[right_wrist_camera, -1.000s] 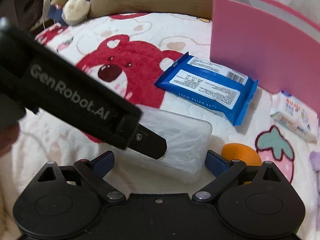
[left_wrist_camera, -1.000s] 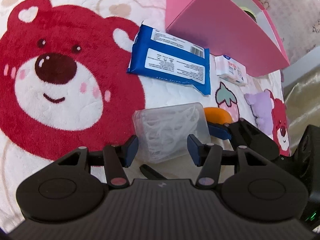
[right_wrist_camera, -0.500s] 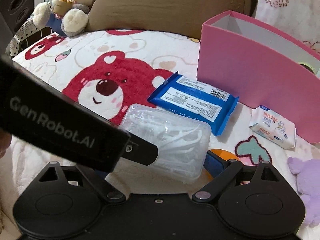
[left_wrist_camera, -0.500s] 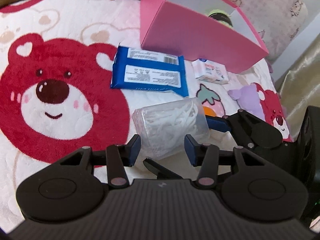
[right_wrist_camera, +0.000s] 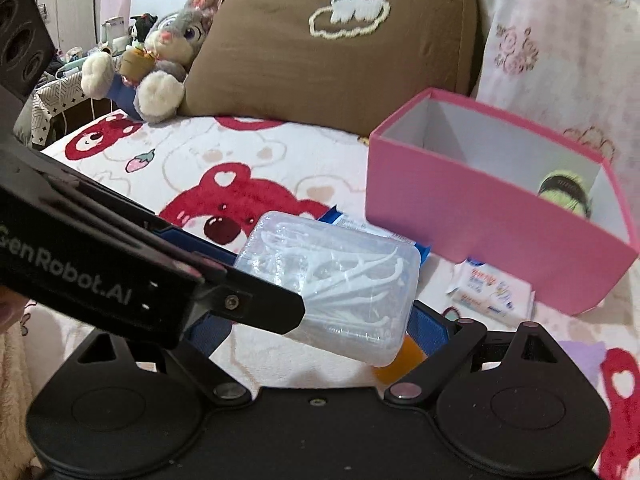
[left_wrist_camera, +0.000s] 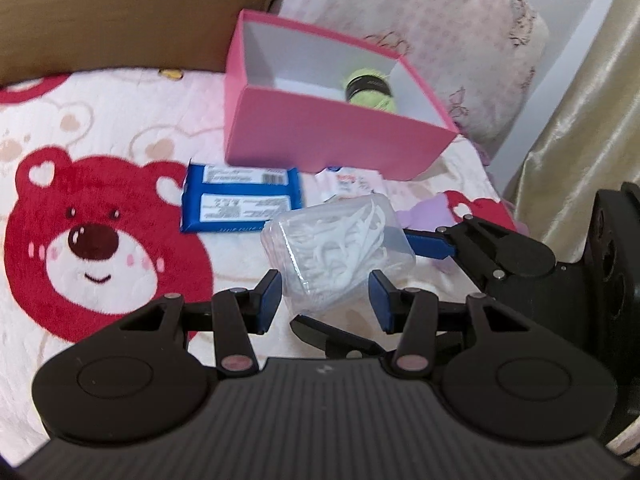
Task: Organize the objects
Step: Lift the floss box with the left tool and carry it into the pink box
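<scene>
Above the bear-print bedspread [left_wrist_camera: 100, 128], we carry the clear box of floss picks [left_wrist_camera: 340, 240] with both grippers.

We hold it clear of the bed, near the open pink box [left_wrist_camera: 336, 136], judging that it goes in there beside the green item [left_wrist_camera: 370, 90]. Our right gripper [right_wrist_camera: 316, 320] stands wide, pads clamped across the box's long sides. Our left gripper [left_wrist_camera: 324, 300] has just been closing; the box's near end sits between its pads, but we cannot tell whether they press. Blue wipes pack [left_wrist_camera: 240, 200] and small tissue packet [right_wrist_camera: 492, 292] lie on the bed.
</scene>
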Available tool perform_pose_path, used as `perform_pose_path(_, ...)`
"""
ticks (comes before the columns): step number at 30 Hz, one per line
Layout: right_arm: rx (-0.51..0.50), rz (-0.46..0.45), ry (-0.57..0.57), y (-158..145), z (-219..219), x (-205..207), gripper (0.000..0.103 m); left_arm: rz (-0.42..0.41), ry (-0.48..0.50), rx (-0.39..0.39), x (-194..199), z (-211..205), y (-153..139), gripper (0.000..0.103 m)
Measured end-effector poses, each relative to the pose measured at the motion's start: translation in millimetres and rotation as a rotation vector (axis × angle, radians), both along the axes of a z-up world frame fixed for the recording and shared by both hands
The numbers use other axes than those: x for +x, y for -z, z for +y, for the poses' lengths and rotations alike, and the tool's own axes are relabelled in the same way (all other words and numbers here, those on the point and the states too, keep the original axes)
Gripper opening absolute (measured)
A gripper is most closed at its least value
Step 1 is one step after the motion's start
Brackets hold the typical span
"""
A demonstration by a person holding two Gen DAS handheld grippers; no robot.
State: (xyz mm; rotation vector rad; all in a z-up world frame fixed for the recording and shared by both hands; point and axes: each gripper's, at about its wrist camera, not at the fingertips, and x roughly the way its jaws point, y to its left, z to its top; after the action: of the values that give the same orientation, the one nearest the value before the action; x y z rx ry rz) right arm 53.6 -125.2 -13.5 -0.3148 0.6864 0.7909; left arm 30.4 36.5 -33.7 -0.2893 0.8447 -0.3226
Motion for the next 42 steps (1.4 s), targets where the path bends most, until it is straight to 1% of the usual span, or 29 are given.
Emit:
perform_pose_path(5,0.007,-0.03,0.009,-13,-7,-3,0.095,-0.042,0.018,0.044,-7,-13,-15,0.046)
perform_pose_path(9,-0.004,-0.064,0.02,-26,-11,-6,0.095,-0.049,0.031,0.035,-7,-17,-26,0.046)
perform_pose_path(18,-0.026,-0.095,0.014,-57,-21,1,0.095,-0.058,0.053,0.039,1,-29,-59,0.046)
perform_pose_path(21,-0.03,-0.107,0.02,-68,-25,6,0.095,-0.05,0.052,0.02,9,-31,-71,0.046)
perform_pose_path(24,-0.01,-0.087,0.03,-79,-30,13,0.095,-0.025,0.04,0.012,18,-34,-85,0.046)
perform_pose_path(28,-0.008,-0.115,0.026,-94,-34,19,0.095,-0.029,0.038,0.002,27,-38,-102,0.046)
perform_pose_path(33,-0.049,-0.162,0.019,-110,-34,34,0.095,-0.032,0.039,-0.034,47,-40,-117,0.046)
perform_pose_path(36,-0.079,-0.198,0.017,-119,-32,47,0.095,-0.039,0.037,-0.044,63,-44,-127,0.046)
perform_pose_path(39,-0.083,-0.192,0.018,-126,-31,68,0.095,-0.047,0.034,-0.041,82,-47,-135,0.046)
perform_pose_path(42,-0.082,-0.193,0.008,-127,-30,87,0.095,-0.036,0.018,-0.047,104,-47,-137,0.046)
